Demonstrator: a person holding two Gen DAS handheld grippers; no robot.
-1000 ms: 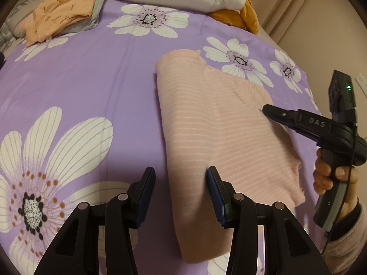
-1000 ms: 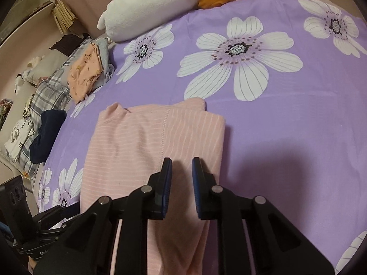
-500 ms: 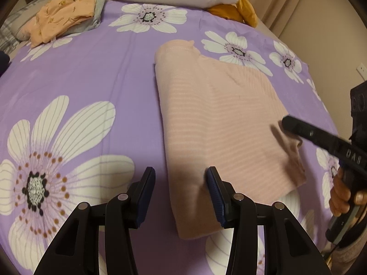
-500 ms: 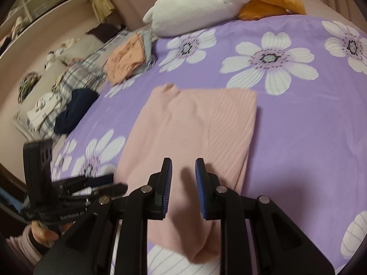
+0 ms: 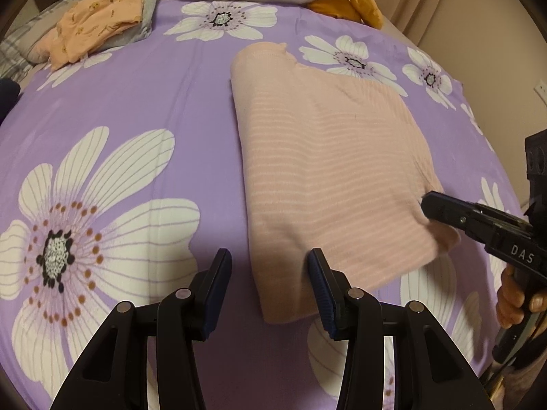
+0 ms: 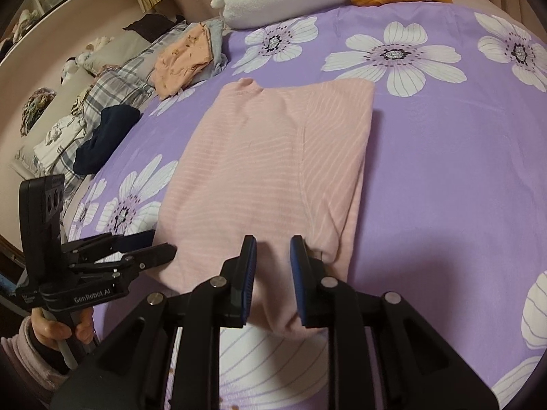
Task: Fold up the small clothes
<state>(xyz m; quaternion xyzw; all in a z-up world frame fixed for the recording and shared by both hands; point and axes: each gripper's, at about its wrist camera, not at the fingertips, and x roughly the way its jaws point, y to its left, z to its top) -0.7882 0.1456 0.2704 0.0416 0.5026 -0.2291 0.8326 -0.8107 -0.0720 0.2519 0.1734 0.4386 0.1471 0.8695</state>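
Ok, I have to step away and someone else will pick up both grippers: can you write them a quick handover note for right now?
Left gripper: open, empty, over the near left corner of the pink striped garment.
Right gripper: jaws narrow but apart, gripping nothing, over the garment's near right corner.
Garment: flat on the purple flowered bedspread, sides folded in to a long rectangle.
Folded orange clothes sit at the far left.
Done: side folds.
Left: probably pinch both near corners, fold the garment over towards its far end, then set it aside.
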